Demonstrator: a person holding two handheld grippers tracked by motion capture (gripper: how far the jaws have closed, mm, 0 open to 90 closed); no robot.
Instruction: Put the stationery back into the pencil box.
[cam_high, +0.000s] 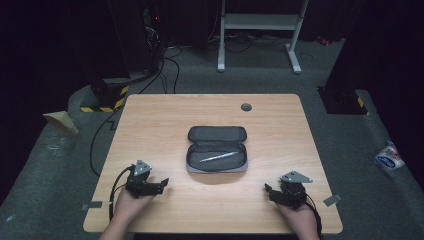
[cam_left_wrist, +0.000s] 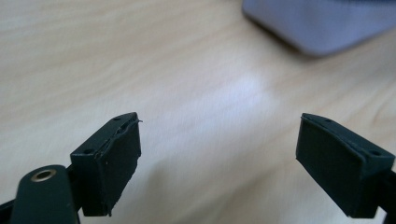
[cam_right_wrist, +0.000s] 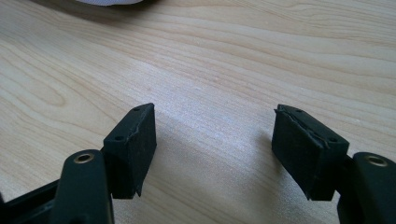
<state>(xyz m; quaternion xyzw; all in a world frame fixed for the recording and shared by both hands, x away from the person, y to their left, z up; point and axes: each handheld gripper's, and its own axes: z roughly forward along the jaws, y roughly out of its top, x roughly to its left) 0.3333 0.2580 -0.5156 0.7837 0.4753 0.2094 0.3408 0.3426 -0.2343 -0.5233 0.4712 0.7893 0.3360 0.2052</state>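
A: The light wooden surface (cam_high: 165, 125) sits in a dark room with grey carpet. What lies on it?

B: A dark grey fabric pencil case (cam_high: 217, 149), zipped open, lies in the middle. A silver pen (cam_high: 218, 157) lies inside its near half.

A: And the hands?

B: The left gripper (cam_high: 161, 183) rests near the front left, fingers (cam_left_wrist: 112, 158) spread wide, nothing between them. The right gripper (cam_high: 268, 189) rests near the front right, fingers (cam_right_wrist: 133, 144) spread too, holding nothing. Both are well apart from the case.

Open pencil case (cam_high: 217, 149) mid-table, pen (cam_high: 218, 156) apparently inside, hand-held grippers apart
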